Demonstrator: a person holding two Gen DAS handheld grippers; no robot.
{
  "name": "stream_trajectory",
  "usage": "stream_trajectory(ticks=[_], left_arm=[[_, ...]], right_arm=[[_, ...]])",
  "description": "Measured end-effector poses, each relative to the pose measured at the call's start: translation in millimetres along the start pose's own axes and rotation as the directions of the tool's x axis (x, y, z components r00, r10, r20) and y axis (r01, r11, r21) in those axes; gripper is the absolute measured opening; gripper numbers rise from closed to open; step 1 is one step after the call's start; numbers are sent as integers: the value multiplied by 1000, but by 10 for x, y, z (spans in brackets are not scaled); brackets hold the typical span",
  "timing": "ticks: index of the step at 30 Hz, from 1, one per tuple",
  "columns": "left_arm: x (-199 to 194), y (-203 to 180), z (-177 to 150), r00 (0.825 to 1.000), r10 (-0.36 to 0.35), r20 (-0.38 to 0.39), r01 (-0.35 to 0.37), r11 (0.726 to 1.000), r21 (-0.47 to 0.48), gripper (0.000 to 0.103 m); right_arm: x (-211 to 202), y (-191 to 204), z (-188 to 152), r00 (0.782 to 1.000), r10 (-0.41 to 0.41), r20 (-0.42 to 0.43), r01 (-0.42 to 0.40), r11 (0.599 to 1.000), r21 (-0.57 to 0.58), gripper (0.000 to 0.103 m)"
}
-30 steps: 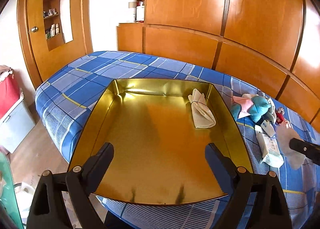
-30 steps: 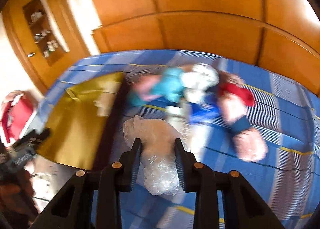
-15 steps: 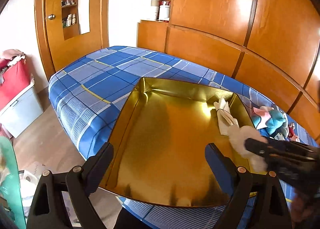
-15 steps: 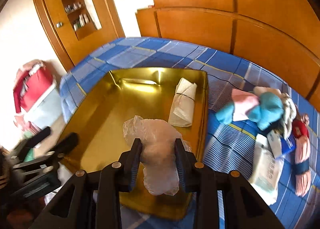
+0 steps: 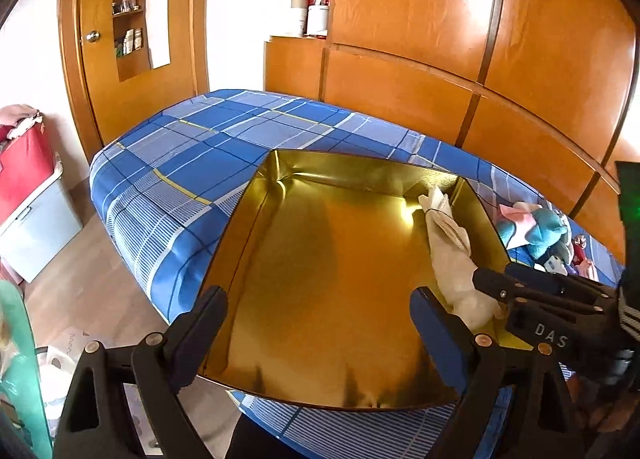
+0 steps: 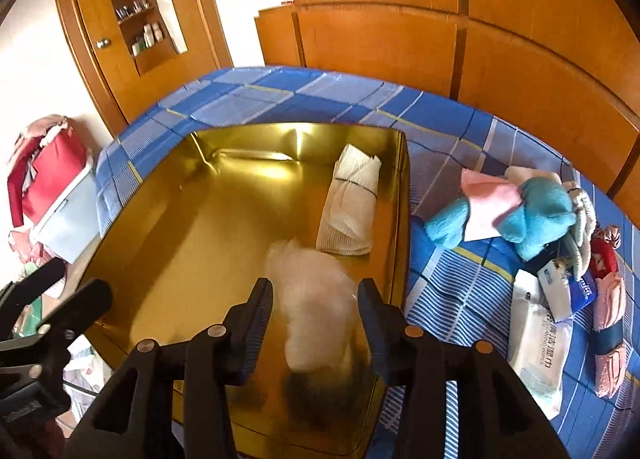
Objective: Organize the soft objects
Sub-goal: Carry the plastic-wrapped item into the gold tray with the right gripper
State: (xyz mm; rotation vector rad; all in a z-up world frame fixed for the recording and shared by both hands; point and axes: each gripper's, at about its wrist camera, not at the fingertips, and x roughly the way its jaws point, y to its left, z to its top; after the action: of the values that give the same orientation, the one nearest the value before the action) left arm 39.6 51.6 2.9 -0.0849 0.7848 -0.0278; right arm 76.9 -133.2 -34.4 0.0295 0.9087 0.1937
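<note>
A gold tray (image 5: 256,219) (image 6: 152,227) lies on the blue plaid bed. A rolled white cloth (image 6: 350,203) (image 5: 442,215) lies along its right wall. My right gripper (image 6: 316,315) is open over the tray's near right corner. A crumpled clear plastic bag (image 6: 316,307) (image 5: 468,291), blurred, sits between its spread fingers, below them in the tray. My left gripper (image 5: 316,323) is open and empty over the tray's near edge. The right gripper (image 5: 476,283) shows at the right in the left wrist view.
A pile of soft things lies on the bed right of the tray: blue and pink plush (image 6: 532,211), a white wipes pack (image 6: 540,335), pink items (image 6: 608,307). A red bag on a pale bin (image 5: 28,195) stands on the floor at left. Wooden panelling (image 5: 440,79) backs the bed.
My right gripper carried the plastic bag from the bed to over the tray, then opened; the bag has left its fingers and drops into the tray. My left gripper stayed open.
</note>
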Motion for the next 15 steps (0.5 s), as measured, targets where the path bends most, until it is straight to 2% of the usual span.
stream_trajectory(ticks=[8, 15], left_arm=[[-25, -49, 4, 1000, -11, -3, 11, 1000, 2, 93], [-43, -194, -18, 1000, -28, -9, 28, 999, 46, 93]], right_arm=[[-307, -112, -15, 997, -27, 73, 26, 999, 19, 44], [-545, -399, -74, 991, -66, 118, 59, 996, 64, 44]])
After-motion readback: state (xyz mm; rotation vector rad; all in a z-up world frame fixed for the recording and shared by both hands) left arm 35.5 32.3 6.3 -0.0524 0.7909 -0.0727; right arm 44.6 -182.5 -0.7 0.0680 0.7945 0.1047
